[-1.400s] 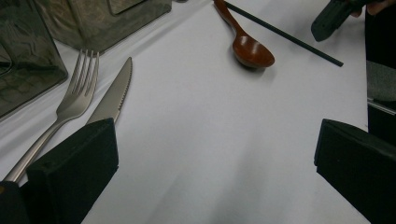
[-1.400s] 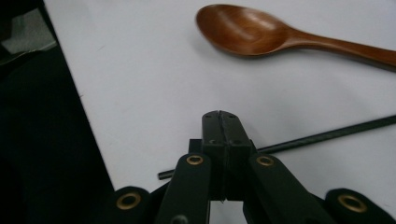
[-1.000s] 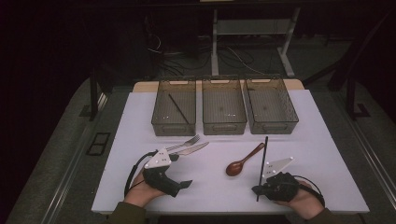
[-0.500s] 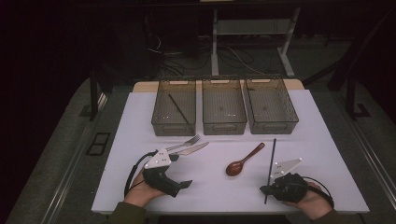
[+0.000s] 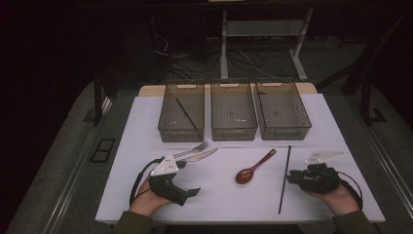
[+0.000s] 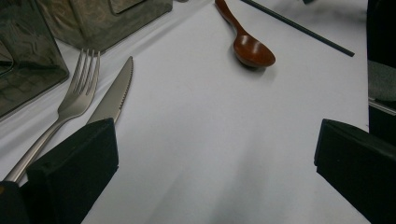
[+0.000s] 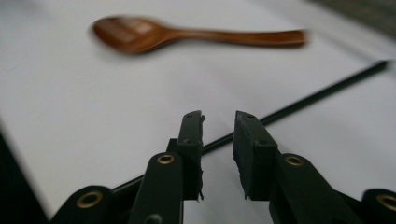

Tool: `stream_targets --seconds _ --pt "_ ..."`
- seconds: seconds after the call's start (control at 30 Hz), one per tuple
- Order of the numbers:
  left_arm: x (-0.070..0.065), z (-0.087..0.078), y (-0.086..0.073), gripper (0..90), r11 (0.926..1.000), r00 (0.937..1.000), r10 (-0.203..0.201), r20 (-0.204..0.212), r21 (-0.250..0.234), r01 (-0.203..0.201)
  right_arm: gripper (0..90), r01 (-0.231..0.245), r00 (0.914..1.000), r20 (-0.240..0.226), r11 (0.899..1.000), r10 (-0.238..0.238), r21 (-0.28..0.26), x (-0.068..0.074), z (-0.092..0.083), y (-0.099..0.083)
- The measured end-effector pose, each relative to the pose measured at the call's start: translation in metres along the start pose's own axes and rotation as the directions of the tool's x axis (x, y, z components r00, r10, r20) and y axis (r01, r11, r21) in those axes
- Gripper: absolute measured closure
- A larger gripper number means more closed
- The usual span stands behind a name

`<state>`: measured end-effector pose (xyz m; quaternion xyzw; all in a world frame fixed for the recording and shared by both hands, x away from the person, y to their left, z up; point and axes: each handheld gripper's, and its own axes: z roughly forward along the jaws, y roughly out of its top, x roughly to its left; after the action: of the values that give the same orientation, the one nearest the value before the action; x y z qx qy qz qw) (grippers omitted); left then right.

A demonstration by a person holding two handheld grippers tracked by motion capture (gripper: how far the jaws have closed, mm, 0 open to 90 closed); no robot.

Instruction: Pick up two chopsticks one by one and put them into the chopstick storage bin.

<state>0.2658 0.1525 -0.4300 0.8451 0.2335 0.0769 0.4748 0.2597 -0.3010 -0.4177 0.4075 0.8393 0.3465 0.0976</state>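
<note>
Chopstick point(image 5: 285, 178) flat on table point(image 5: 219, 195) | right tool point(image 7: 218, 140) just opened, empty

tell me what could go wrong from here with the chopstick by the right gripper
1. The thin black chopstick lies flat on the white table; the right hand-held gripper, whose jaws have just been opening with nothing between them, may struggle to lift something that slim.
2. The brown wooden spoon lies close beside it and could get nudged.
3. The chopstick's near end reaches almost to the table edge, so a push might roll it off.
</note>
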Motion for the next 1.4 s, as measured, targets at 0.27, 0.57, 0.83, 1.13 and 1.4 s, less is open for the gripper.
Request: stream_targets --seconds 0.27,0.57,0.83,1.13,1.4 --pt "0.0 0.0 0.0 0.0 1.0 1.0 -0.003 -0.004 -0.002 0.003 62.4 -0.159 0.9793 0.123 0.987 0.161 -0.03 -0.045 0.019 0.019" --pt "0.0 0.0 0.0 0.0 1.0 1.0 -0.006 -0.004 -0.007 0.006 64.6 -0.239 0.9496 0.202 0.971 0.24 -0.029 -0.071 0.049 0.039" --pt "0.0 -0.001 -0.001 0.0 1.0 1.0 -0.007 -0.004 -0.006 0.007 67.6 -0.253 0.9463 0.209 0.967 0.247 0.002 -0.074 0.057 0.039" --pt "0.0 0.0 -0.001 0.0 0.9999 1.0 -0.009 -0.003 -0.009 0.009 71.9 -0.228 0.9492 0.226 0.974 0.219 0.012 -0.073 0.059 0.04" --pt "0.0 -0.001 -0.001 0.0 1.0 1.0 -0.007 -0.004 -0.006 0.007 75.3 -0.199 0.9529 0.238 0.98 0.188 0.024 -0.072 0.064 0.046"
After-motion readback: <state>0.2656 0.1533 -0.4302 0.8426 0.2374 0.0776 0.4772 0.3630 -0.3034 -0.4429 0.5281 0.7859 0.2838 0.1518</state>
